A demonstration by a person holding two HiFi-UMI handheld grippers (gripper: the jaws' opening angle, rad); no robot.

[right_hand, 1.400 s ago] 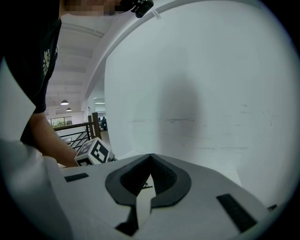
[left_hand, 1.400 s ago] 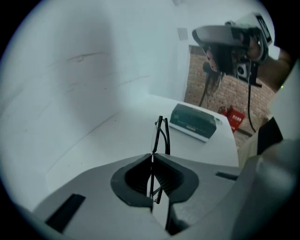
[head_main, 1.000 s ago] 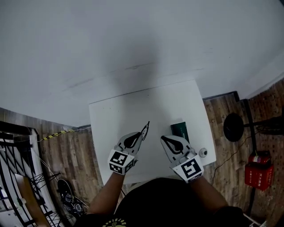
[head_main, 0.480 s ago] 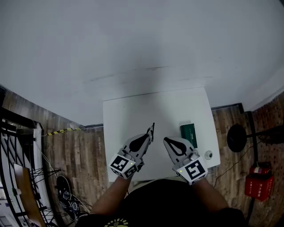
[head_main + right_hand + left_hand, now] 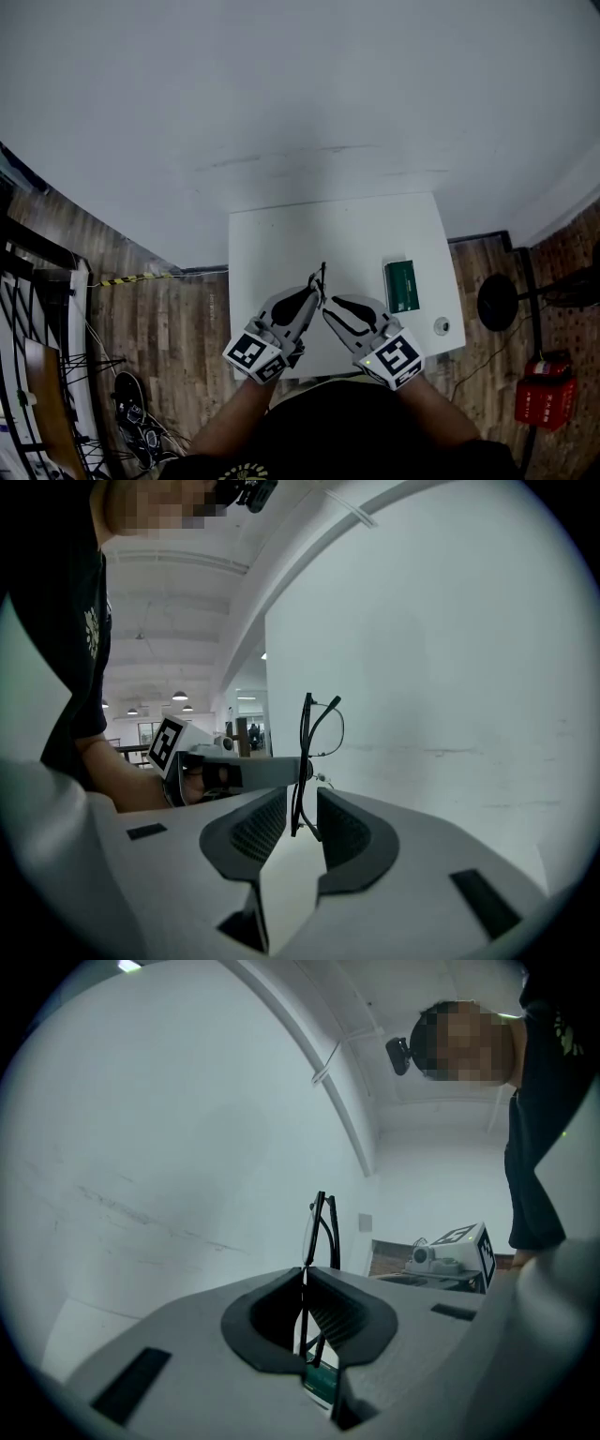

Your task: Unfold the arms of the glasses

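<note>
Left gripper view: left hand-held gripper (image 5: pixel 304 1274) clamped on glasses (image 5: pixel 321 1227), held upright above counter (image 5: pixel 281 234). Right hand-held gripper (image 5: pixel 300 803) jaws just opened, glasses' edge btwn them, pads not pressing. Step: approaching an arm; next prob. pinch & swing it out gently.

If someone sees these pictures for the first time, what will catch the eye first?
The black glasses, held upright over the white table by the shut left gripper. The right gripper meets them from the right; its jaws have just been opening and stand apart with part of the frame between them. A green case lies on the table's right side.
</note>
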